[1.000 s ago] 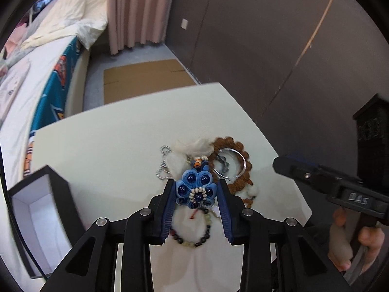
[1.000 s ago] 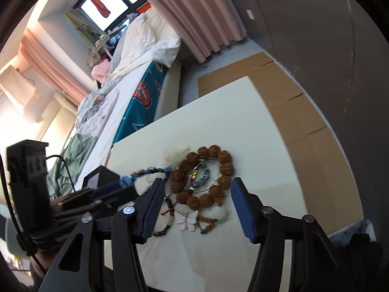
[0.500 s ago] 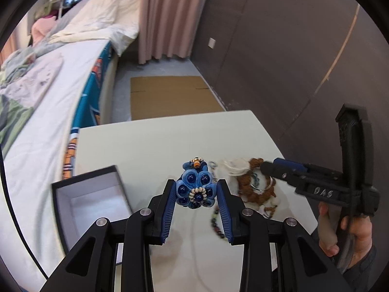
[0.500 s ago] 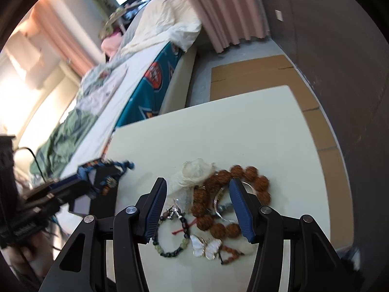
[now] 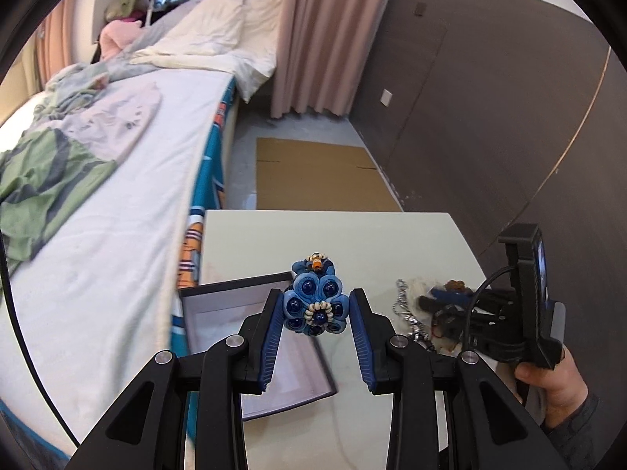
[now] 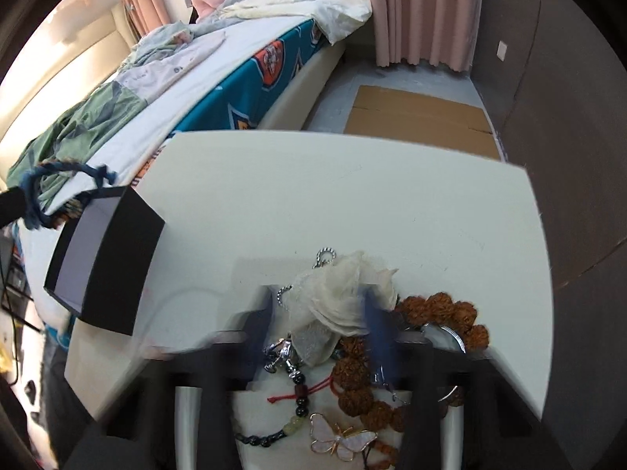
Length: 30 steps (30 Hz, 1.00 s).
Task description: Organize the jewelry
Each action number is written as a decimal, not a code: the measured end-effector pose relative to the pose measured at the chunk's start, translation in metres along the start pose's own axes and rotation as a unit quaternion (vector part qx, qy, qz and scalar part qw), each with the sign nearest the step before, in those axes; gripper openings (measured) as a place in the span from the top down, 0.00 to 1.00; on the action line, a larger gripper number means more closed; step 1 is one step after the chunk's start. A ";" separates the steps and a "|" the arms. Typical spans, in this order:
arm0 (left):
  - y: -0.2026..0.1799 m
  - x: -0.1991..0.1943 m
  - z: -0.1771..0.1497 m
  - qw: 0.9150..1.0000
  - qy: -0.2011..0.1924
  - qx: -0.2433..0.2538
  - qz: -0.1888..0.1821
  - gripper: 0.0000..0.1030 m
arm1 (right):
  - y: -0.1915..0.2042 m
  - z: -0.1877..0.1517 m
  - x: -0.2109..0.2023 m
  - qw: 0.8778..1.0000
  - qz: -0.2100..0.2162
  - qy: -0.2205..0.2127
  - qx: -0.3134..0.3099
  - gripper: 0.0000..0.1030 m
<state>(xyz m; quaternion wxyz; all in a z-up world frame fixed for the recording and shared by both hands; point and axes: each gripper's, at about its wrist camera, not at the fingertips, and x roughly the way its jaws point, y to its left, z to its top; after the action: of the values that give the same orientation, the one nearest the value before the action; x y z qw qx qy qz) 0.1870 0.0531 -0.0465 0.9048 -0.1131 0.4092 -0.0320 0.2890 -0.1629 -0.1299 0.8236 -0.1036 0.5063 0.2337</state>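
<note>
While the blue flower ornament (image 5: pixel 315 305) sits pinched between the pads of our left gripper (image 5: pixel 316 313), it hangs in the air above the near corner of the open black box (image 5: pixel 235 325), its cord loop (image 6: pixel 43 188) trailing off the far side — the right wrist view shows that loop beside the box's upper edge. The box (image 6: pixel 113 258) stands on the left part of the white table (image 6: pixel 352 203), its pale lining facing up.

The rest of the jewelry lies in a heap on the table's right side, well apart from the box: a cream fabric flower (image 6: pixel 345 293) on top, a brown bead bracelet (image 6: pixel 443 313) touching it on the right, a silver ball chain (image 6: pixel 325 254) poking out behind, a dark bead bracelet with a red cord (image 6: pixel 298 395) in front, and a pearly butterfly brooch (image 6: pixel 341 436) nearest the camera.

Our right gripper (image 6: pixel 317 337) is over this heap, its fingers straddling the fabric flower with a gap between them — they are blurred, yet clearly spread and clamped on nothing.

Beyond the table we see a bed (image 5: pixel 117 180), a pink curtain (image 5: pixel 325 35) and flattened cardboard (image 5: pixel 317 172) on the floor.
</note>
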 end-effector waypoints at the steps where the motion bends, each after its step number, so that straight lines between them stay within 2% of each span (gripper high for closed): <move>1: 0.000 -0.001 0.000 1.000 -0.001 0.000 0.001 0.66 | -0.004 -0.001 0.001 1.000 0.005 0.008 0.012 0.97; 4: 0.009 -0.008 -0.002 1.000 -0.007 -0.004 0.005 0.66 | -0.015 -0.003 -0.014 0.999 0.015 -0.013 0.048 0.97; 10: 0.023 -0.018 -0.007 1.000 -0.013 -0.010 0.009 0.66 | -0.014 0.000 -0.060 0.988 0.102 -0.071 0.089 0.98; 22: 0.034 -0.018 -0.009 1.000 -0.009 -0.010 -0.007 0.66 | 0.042 0.022 -0.102 0.972 0.176 -0.127 0.094 0.98; 30: 0.045 -0.018 -0.012 1.000 -0.007 -0.018 -0.011 0.66 | 0.082 0.033 -0.123 0.956 0.237 -0.155 0.079 0.98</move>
<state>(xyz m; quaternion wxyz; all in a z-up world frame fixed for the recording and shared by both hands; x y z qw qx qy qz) 0.1649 0.0976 -0.0515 0.9053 -0.1341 0.4017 -0.0334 0.2280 -0.1122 -0.0006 0.8186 0.1222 0.3989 0.3948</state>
